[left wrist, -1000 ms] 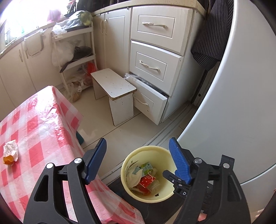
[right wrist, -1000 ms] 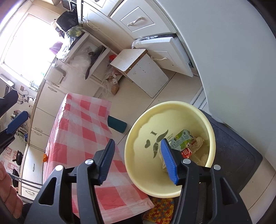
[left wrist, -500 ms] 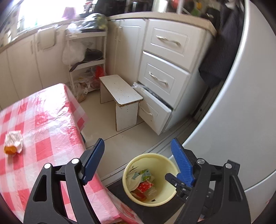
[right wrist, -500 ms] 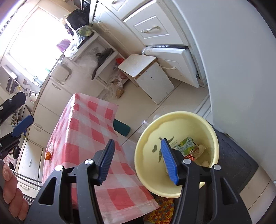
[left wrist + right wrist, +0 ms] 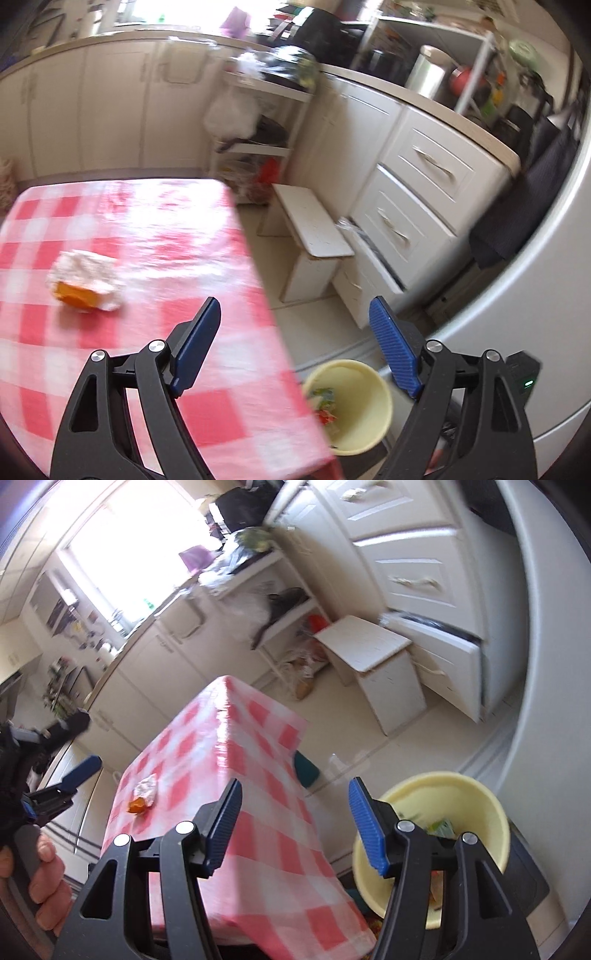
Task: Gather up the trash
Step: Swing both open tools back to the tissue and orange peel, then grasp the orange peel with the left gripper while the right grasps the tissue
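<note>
The left gripper (image 5: 291, 339), its jaws just opening and empty, faces the crumpled wrapper (image 5: 84, 280) ahead-left on the tabletop (image 5: 155, 229); blurred, probably light and soft, so pinch its white bulk

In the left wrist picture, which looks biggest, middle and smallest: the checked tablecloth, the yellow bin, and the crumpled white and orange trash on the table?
Largest to smallest, as they look in that view:
1. checked tablecloth
2. yellow bin
3. crumpled white and orange trash

The bin sits farther away on the floor, so its true size against the trash is unsure.

Crumpled white-orange wrapper (image 5: 84, 282) on table; yellow bin (image 5: 369, 417) holds trash
</note>
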A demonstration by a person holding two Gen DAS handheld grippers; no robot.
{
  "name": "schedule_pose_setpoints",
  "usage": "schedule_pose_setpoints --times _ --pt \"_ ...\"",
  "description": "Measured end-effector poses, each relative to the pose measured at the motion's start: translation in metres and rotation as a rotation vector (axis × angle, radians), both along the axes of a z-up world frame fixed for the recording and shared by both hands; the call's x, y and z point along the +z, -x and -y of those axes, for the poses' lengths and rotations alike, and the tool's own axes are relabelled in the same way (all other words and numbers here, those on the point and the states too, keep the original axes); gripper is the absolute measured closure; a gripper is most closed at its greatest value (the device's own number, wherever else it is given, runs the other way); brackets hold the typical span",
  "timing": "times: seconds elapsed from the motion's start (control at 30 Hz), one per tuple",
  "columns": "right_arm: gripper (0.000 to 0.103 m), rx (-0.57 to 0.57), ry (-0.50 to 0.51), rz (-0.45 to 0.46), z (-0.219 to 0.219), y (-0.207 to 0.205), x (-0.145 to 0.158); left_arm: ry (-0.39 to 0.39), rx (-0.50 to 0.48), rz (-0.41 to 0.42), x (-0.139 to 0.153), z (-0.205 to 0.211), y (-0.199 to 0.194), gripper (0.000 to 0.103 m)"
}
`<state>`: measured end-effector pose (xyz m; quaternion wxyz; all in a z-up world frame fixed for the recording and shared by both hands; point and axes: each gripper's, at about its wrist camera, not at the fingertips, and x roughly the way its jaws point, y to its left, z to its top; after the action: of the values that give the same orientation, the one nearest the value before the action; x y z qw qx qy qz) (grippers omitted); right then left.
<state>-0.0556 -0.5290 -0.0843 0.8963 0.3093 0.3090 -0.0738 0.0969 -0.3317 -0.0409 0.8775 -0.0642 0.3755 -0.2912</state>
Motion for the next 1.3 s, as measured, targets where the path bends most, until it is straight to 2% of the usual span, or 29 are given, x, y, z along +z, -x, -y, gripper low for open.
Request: schedule_pose_setpoints --times 0.33,0.47,0.6,0.7,0.8,0.93,1.07,1.13,1.17,1.2,1.23,1.27,1.3 --pt "0.040 0.236 0.127 -0.029 -0.064 -0.090 0.047 -0.108 0.193 -0.030 -0.016 -0.137 -0.072 0.024" --pt "0.040 0.335 0.151 -0.070 -0.101 -0.134 0.050 -0.191 0.143 -0.047 -0.025 -0.170 -0.096 0.024" --pt "0.039 0.428 0.158 -0.128 -0.141 -0.182 0.037 -0.294 0.033 -0.020 -0.041 -0.179 -0.105 0.024" --pt "0.039 0.488 0.162 -0.178 -0.172 -0.219 0.022 -0.278 0.027 -0.041 -0.052 -0.192 -0.107 0.024" --pt "0.038 0.532 0.184 -0.207 -0.200 -0.250 0.010 -0.300 0.007 -0.070 -0.063 -0.196 -0.112 0.024" --pt "0.030 0.562 0.227 -0.246 -0.225 -0.278 -0.010 -0.361 -0.059 -0.014 -0.059 -0.183 -0.109 0.024" --pt "0.029 0.588 0.249 -0.296 -0.239 -0.297 -0.032 -0.388 -0.096 -0.032 -0.068 -0.172 -0.117 0.024" --pt "0.028 0.608 0.288 -0.278 -0.243 -0.296 -0.034 -0.392 -0.098 -0.041 -0.071 -0.170 -0.121 0.024" --pt "0.033 0.624 0.311 -0.273 -0.244 -0.295 -0.034 -0.389 -0.099 -0.048 -0.071 -0.170 -0.123 0.024" --pt "0.055 0.654 0.307 -0.265 -0.246 -0.293 -0.034 -0.384 -0.098 -0.054 -0.072 -0.170 -0.124 0.024" --pt "0.066 0.684 0.299 -0.265 -0.246 -0.290 -0.034 -0.381 -0.099 -0.058 -0.073 -0.170 -0.125 0.024" --pt "0.086 0.710 0.292 -0.271 -0.246 -0.290 -0.034 -0.381 -0.101 -0.064 -0.074 -0.169 -0.126 0.024" --pt "0.094 0.734 0.289 -0.274 -0.246 -0.286 -0.035 -0.383 -0.107 -0.073 -0.076 -0.169 -0.126 0.024"
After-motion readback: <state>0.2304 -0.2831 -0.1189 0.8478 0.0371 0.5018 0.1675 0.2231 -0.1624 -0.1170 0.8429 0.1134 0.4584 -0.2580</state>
